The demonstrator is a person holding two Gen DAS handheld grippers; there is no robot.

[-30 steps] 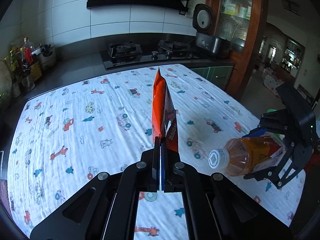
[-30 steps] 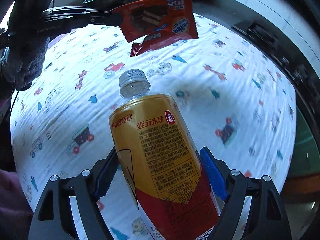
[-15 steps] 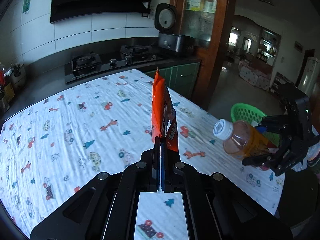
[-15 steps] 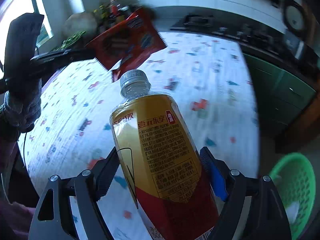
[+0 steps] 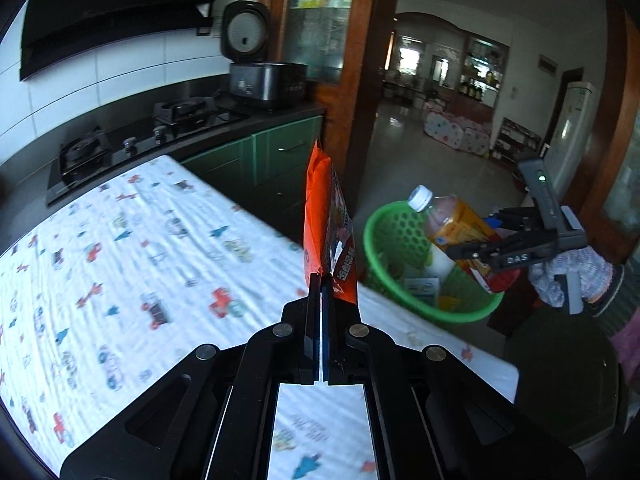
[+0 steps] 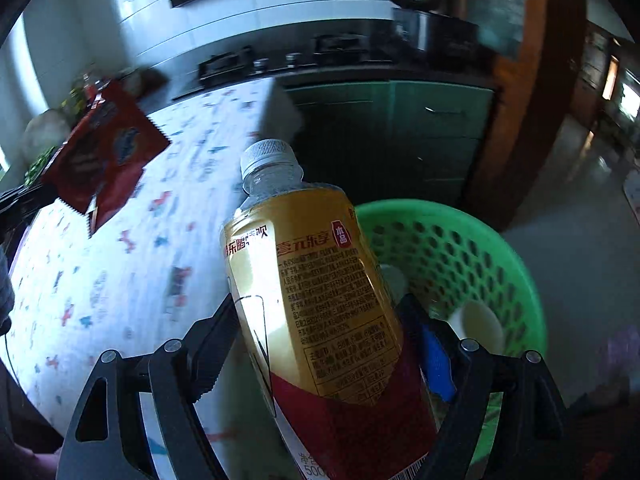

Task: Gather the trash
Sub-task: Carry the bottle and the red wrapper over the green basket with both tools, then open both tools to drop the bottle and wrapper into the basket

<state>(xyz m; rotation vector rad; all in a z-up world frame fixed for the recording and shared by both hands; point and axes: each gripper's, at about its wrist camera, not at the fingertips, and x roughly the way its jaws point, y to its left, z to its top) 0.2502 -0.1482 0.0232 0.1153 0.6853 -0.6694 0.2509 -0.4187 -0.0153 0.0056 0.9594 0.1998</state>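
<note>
Hanging over the green basket [image 6: 516, 248], the right gripper [image 6: 320, 356] has its jaws clamped on the sides of the bottle [image 6: 316, 300], a yellow-labelled drink bottle with a white cap; the left wrist view shows the same bottle [image 5: 452, 224] in front of the basket's rim [image 5: 376, 220], its cap tilted up and to the far left. The bottle's long axis runs along the gripper's fingers, cap away from the hand, so the basket's mouth lies below and just to the right of the bottle's body, and dropping it in looks to need little more than letting the jaws part. The left gripper [image 5: 322, 292] is pressed together on the bottom edge of the snack wrapper [image 5: 326, 216], an orange-red packet standing edge-on and upright above the near right edge of the table [image 5: 120, 248], which is covered in a printed cloth. The basket stands on the floor beyond that table edge, to the right of the wrapper, so the right hand [image 5: 568, 276], in a knitted glove, is the nearer of the two to it and the left has farther to travel. By count: one bottle, one wrapper, one basket, two grippers, and several pale items already lying in the basket, too indistinct to number exactly.
</note>
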